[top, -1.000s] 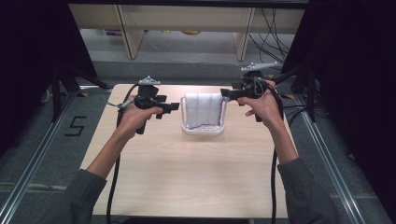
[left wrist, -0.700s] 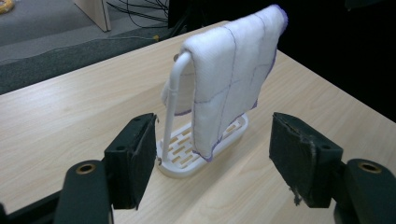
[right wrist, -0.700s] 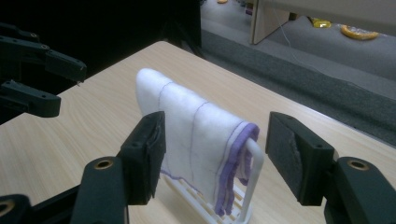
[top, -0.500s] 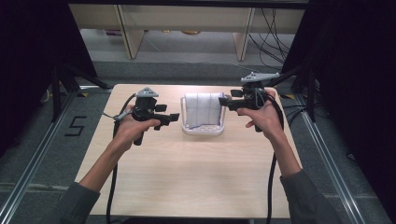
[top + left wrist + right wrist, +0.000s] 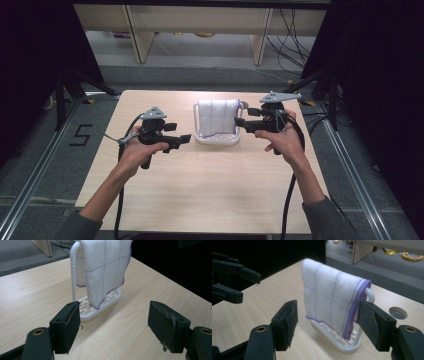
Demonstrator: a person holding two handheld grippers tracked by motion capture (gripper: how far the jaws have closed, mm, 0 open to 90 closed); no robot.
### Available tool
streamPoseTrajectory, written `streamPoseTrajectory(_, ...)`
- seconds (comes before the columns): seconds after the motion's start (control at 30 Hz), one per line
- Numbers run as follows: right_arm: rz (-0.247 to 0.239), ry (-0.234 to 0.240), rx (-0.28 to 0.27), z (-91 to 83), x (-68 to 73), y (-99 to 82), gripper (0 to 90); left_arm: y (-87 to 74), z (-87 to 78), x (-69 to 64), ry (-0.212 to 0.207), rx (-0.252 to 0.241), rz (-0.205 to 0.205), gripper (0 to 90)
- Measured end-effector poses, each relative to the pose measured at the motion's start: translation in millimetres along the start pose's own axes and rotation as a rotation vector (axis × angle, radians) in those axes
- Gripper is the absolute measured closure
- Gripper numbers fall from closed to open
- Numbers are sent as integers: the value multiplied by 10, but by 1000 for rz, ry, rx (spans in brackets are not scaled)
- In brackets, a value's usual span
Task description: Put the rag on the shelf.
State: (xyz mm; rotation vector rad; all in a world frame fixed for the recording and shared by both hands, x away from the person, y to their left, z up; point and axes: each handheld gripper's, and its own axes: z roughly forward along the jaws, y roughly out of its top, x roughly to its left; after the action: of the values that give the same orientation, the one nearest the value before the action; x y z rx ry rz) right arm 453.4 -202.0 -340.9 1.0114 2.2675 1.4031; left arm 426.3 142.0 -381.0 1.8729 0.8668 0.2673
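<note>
Pale wood grain covers the desk (image 5: 210, 200), which stands on a grey floor with dark curtains at both sides and cables trailing behind. Near the far middle of the desk sits a small white rack (image 5: 216, 140) with a slotted base and an arched rail, and a white cloth (image 5: 216, 117) with purple grid lines and a purple hem hangs folded over that rail, both halves draping down toward the base.

The left tool (image 5: 186, 139) is held low at the rack's left side, near but apart from it; its jaws have just been opening and now stand spread with nothing between them, the cloth (image 5: 106, 270) hanging a little way ahead. The right tool (image 5: 239, 122) is just beside the rack's right edge. Its jaws have also just been widening; they are spread, and in the right gripper view the cloth's hemmed edge (image 5: 352, 312) hangs ahead between the two pads, not pinched by either.

By my reading, the work is taking the cloth off the rack, and it has barely begun: both tools are lined up on either side, yet the cloth is undisturbed on the rail. Closing in, gripping the fabric and lifting it clear all remain.
</note>
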Motion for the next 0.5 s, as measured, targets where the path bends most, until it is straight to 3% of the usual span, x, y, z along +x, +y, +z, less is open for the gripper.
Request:
streamPoseTrajectory(0.23, 8, 17, -11, -11, 111, -154, 333, -142, -14, -89, -12, 12, 32, 253)
streamPoseTrajectory(0.37, 26, 36, 6, 4, 182, -263, 317, -216, 12, -99, 19, 28, 44, 253)
streamPoseTrajectory(0.43, 18, 53, 0, 13, 183, -305, 317, -244, 13, -105, 12, 26, 40, 253)
streamPoseTrajectory(0.5, 3, 37, 4, 8, 198, -332, 304, -274, 16, -125, 5, 17, 49, 253)
